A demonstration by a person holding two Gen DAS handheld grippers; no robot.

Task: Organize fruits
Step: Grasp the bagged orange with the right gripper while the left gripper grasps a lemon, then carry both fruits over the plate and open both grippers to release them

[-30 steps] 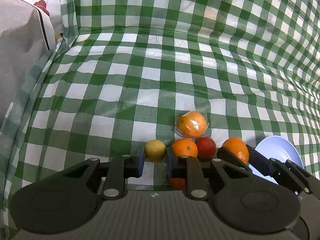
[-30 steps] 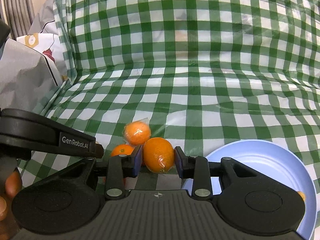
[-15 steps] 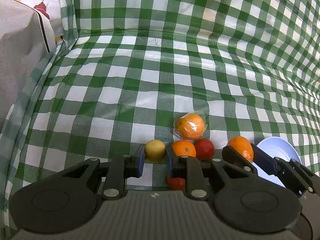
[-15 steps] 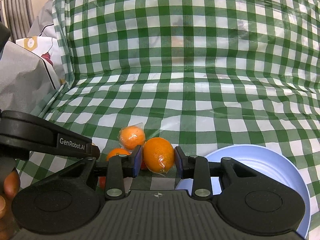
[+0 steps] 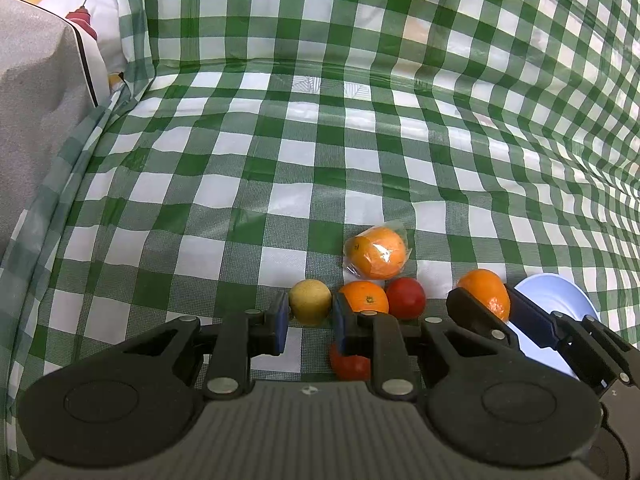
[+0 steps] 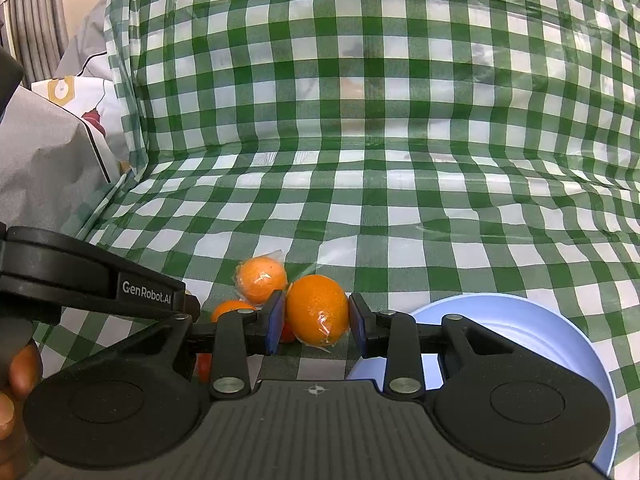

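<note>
My right gripper [image 6: 316, 322] is shut on a plastic-wrapped orange [image 6: 318, 309], held above the cloth beside the pale blue plate [image 6: 532, 320]; it also shows in the left wrist view [image 5: 484, 294]. My left gripper [image 5: 310, 322] stands around a yellow fruit [image 5: 310, 301] that lies on the cloth, jaws at its sides. Beside it lie an orange [image 5: 365, 297], a red fruit [image 5: 406, 298], a wrapped orange [image 5: 376, 253] and another red fruit [image 5: 349, 364] under the right finger.
The table and the back wall are covered with a green-and-white checked cloth [image 5: 280, 160]. A grey bag [image 5: 36, 100] stands at the left edge. The blue plate [image 5: 556, 296] lies at the right.
My right gripper has carried its orange up and to the right, away from the pile and toward the plate. My left gripper has stayed around the yellow fruit.
</note>
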